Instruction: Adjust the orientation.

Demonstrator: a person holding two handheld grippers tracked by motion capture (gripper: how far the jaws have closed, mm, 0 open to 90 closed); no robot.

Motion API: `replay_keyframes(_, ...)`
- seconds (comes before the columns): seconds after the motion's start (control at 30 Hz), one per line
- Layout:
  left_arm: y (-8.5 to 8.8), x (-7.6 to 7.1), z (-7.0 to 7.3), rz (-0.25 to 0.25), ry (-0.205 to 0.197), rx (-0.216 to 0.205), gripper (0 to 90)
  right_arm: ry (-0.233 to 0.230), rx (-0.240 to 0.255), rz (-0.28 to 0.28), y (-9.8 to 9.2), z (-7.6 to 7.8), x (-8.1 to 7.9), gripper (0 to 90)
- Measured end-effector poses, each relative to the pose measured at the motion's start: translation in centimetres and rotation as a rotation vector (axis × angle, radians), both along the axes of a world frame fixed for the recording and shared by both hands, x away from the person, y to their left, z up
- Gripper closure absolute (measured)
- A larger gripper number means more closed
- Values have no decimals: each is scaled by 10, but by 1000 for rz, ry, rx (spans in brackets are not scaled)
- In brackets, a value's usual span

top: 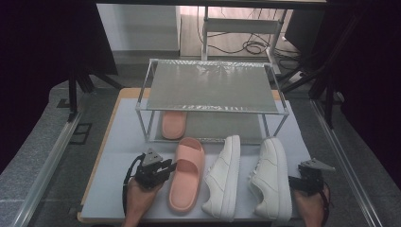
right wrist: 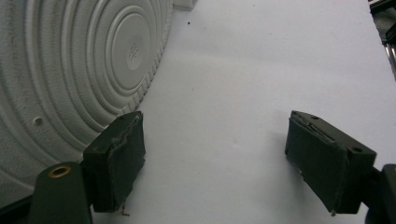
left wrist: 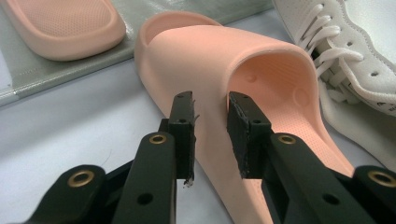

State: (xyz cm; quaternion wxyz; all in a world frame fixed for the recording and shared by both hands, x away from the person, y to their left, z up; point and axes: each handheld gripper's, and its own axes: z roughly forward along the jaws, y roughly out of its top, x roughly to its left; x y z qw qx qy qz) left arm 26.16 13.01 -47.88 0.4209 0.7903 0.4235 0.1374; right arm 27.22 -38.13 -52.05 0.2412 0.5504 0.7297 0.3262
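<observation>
Standing at the near edge, I see the left tongs (top: 166,166) held low over the white bench (top: 116,156), pointing rightward at the pink slipper (top: 187,175) that lies flat beside them. From the left gripper view the 2 black jaws straddle the slipper's (left wrist: 205,70) side wall where the strap arches up, one pad outside and one toward the opening. A sliver of gap shows on each side, so the pads do not press; the tongs (left wrist: 211,135) stand slightly apart, with the wall between them.

Behind that slipper stands a metal shoe rack (top: 210,86) with 2 grey shelves, and the matching second slipper (top: 173,125) rests on the lower shelf, toe sticking forward. In the left gripper view it (left wrist: 60,25) lies at the upper left on the grey shelf.

Just right of the near slipper lies 1 white sneaker (top: 223,177), tilted on its side, its laces (left wrist: 327,51) close to the slipper's strap. Next comes the other white sneaker (top: 273,178), also tipped over, near the bench's right part.

At the far right, the right tongs (top: 292,183) sit beside that sneaker's heel end. In the right gripper view the jaws stand wide apart over bare white bench, nothing between them, with the sneaker's ringed sole (right wrist: 70,70) just beside the left pad (right wrist: 116,158).
</observation>
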Motion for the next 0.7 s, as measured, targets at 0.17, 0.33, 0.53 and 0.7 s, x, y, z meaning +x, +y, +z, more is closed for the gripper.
replay_keyframes(0.17, -6, 1, 0, -7, 5, 4, 706, 2, 0, 1, 0, 0, 0, 203)
replay_keyframes(0.33, -12, 7, -3, 17, 17, 28, 706, 2, -1, 1, 0, 0, 0, 203)
replay_keyframes(0.53, -13, 13, -3, 41, 27, 29, 721, 0, 0, 0, 0, 0, 0, 203)
replay_keyframes(0.7, -11, 14, -3, 59, 36, 14, 763, 0, -2, 2, 0, 0, 0, 203)
